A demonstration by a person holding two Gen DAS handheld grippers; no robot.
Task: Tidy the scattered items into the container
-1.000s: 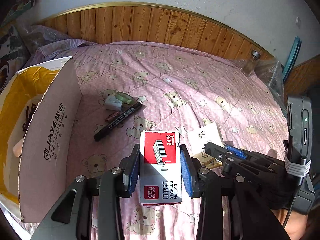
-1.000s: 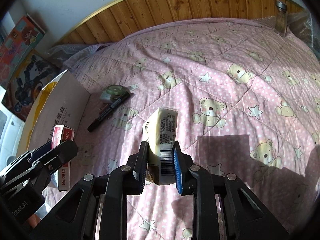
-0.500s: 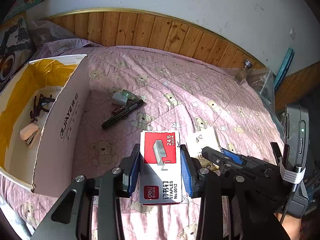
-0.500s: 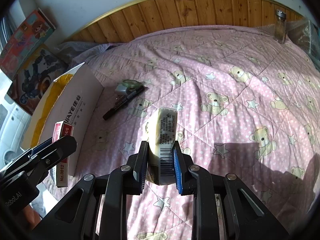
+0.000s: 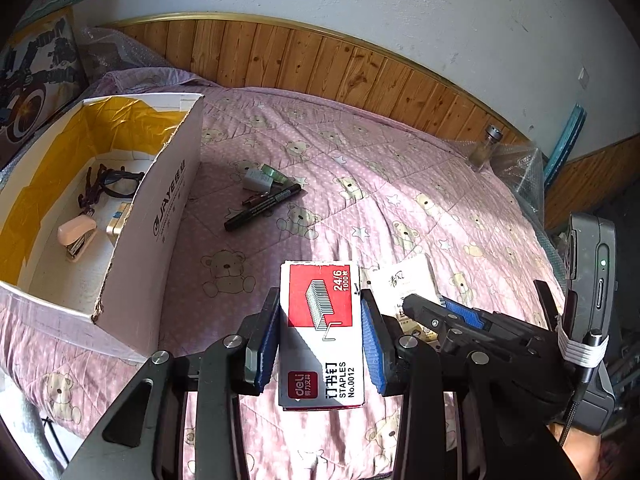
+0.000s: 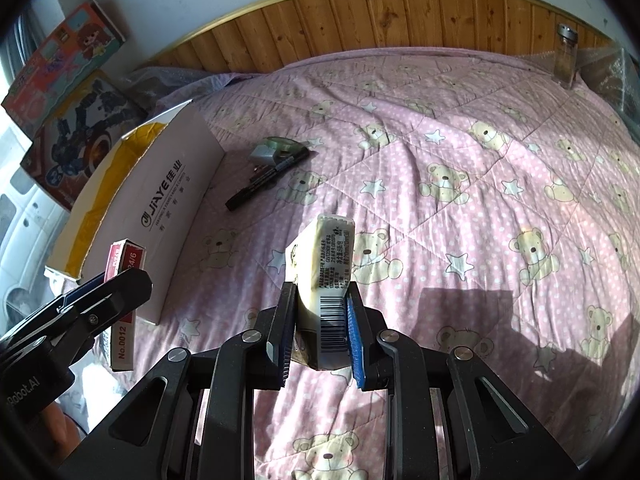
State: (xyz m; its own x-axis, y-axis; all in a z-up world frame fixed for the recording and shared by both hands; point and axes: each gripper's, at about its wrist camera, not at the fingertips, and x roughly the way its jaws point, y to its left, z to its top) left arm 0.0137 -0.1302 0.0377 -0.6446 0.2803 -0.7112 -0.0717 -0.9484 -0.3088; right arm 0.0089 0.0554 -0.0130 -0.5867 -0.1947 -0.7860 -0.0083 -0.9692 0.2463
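Left wrist view: left tool [image 5: 320,334] clamps one flat cardboard staple box [image 5: 321,336]. Right tool [image 6: 319,330] grips one soft tissue pack [image 6: 326,276]. Ahead-left, one cardboard box [image 5: 160,216].

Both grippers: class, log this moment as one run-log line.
left gripper: shut on staples box | right gripper: shut on tissue pack | cardboard box: open, ahead-left | marker: on bedspread

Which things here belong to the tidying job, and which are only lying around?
Job: staples box in left hand-held gripper; cream packet in right hand-held gripper; marker; tape roll; cardboard box.

Lying around: glass jar; toy boxes.
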